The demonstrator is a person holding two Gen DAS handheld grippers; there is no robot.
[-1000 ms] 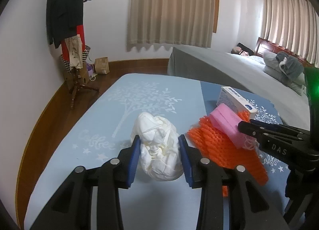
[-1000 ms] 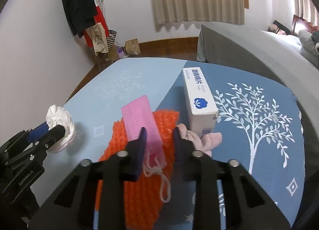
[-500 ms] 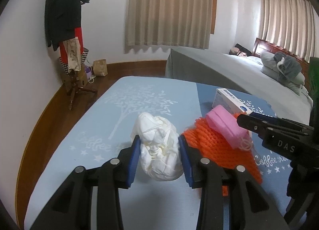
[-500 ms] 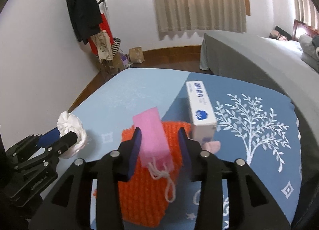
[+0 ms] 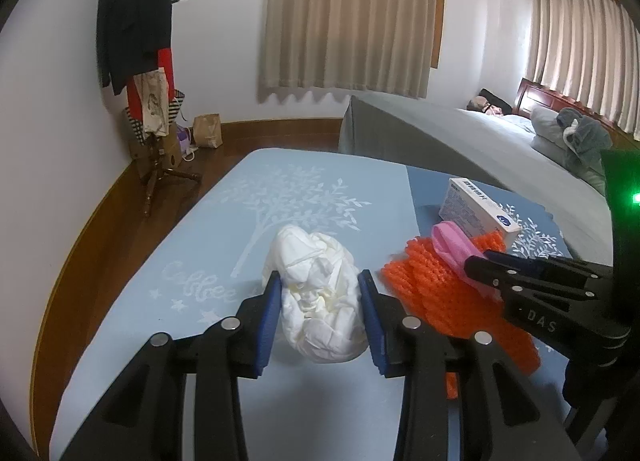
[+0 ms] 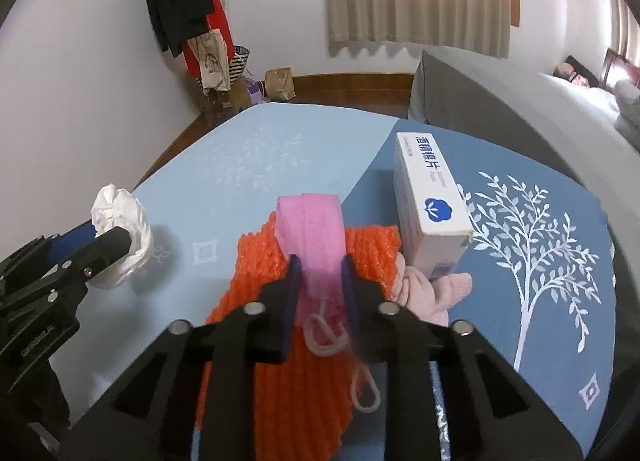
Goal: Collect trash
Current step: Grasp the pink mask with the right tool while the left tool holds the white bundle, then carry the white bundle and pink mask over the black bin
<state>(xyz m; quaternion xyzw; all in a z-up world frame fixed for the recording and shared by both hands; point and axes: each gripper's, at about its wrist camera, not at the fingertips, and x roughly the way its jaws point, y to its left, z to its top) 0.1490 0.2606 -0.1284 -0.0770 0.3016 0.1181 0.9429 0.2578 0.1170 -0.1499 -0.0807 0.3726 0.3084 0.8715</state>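
Left gripper (image 5: 320, 301) clamped on white tissue wad (image 5: 320, 301), held over light-blue cloth (image 5: 200, 261). Right gripper (image 6: 319, 281) pinching pink pouch (image 6: 312, 229), long axis toward 12 o'clock, above orange mesh (image 6: 260, 261). Box (image 6: 428, 197) at 1 o'clock.

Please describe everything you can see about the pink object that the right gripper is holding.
The pink object looks like a soft, foam-like or mesh sleeve, flat and oblong, with a folded far end. A whitish string loop hangs from its near end. The right gripper is shut on its near part, blue pads pressing both sides. It lies over the orange netting, pointing away toward the white box, which it does not touch.
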